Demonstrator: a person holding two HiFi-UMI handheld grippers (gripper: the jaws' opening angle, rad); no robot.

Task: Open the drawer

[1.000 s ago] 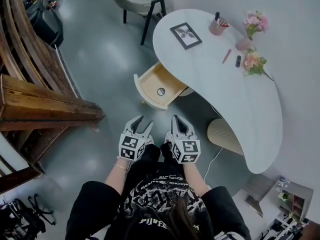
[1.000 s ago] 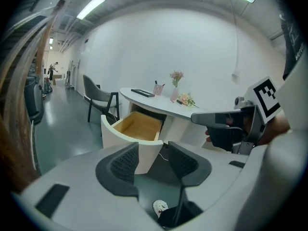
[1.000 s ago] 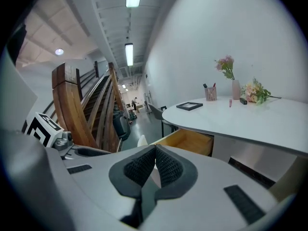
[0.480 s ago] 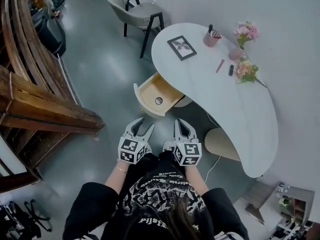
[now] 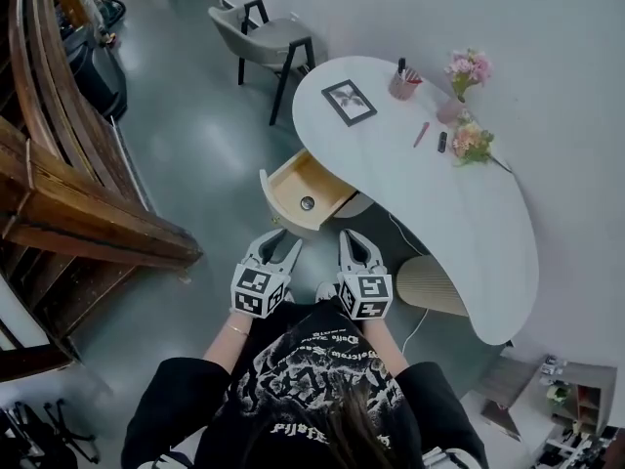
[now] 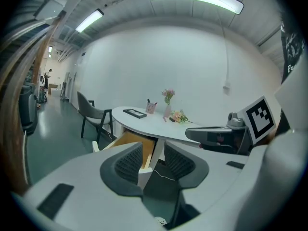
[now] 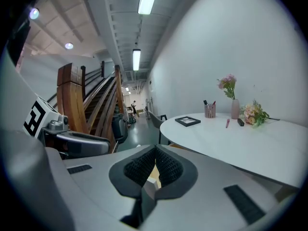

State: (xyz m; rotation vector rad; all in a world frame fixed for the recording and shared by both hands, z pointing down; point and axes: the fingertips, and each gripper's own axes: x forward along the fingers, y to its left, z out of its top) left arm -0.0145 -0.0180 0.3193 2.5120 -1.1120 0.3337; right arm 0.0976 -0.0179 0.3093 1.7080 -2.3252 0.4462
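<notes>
- I see a black picture frame (image 5: 349, 102), a pink pen cup (image 5: 403, 84) and pink flowers (image 5: 467, 66) on the white curved counter (image 5: 459, 223).
- Grey padded chair (image 5: 269, 32) beyond it.
- Brown wooden staircase (image 5: 68, 213) at my left.

Light wooden drawer (image 5: 322, 184), open, apparently fully

L gripper (image 5: 283, 241) jaws apart, just closing, empty; R gripper (image 5: 350, 236) tips together.

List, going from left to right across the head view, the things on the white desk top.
Picture frame → pen cup → pink pen → small black object → bunch of flowers lying flat. The vase is left out, as it overlaps its neighbours.
</notes>
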